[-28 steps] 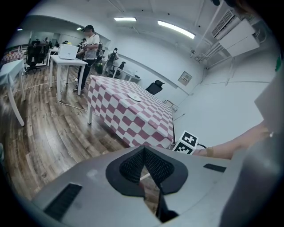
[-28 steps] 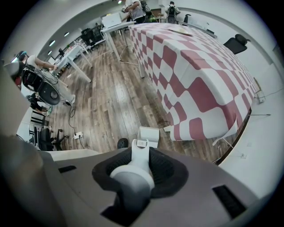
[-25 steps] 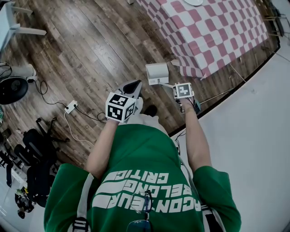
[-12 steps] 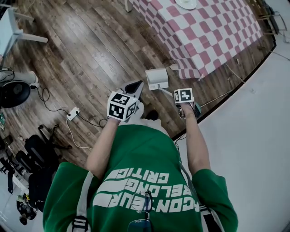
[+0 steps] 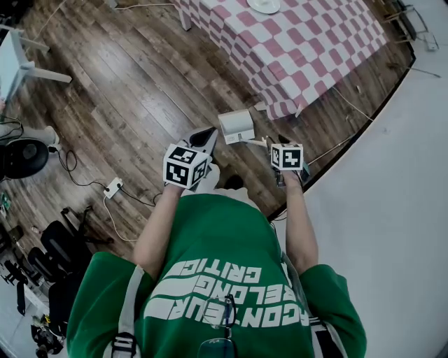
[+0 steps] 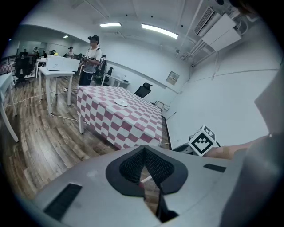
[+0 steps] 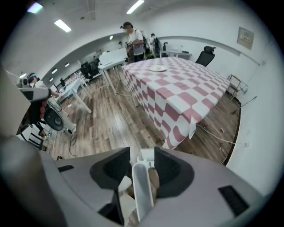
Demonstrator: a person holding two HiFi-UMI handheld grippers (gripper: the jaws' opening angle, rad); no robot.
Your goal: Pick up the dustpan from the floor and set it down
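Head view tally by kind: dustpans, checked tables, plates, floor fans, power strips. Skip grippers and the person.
dustpan: 1
checked table: 1
plate: 1
floor fan: 1
power strip: 1
Total: 5

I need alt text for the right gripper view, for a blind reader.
The jaws of the right gripper have just been opening and stand apart, with the white plastic dustpan handle between them. Beyond are a brown wooden floor and a table with a red-and-white checked cloth.
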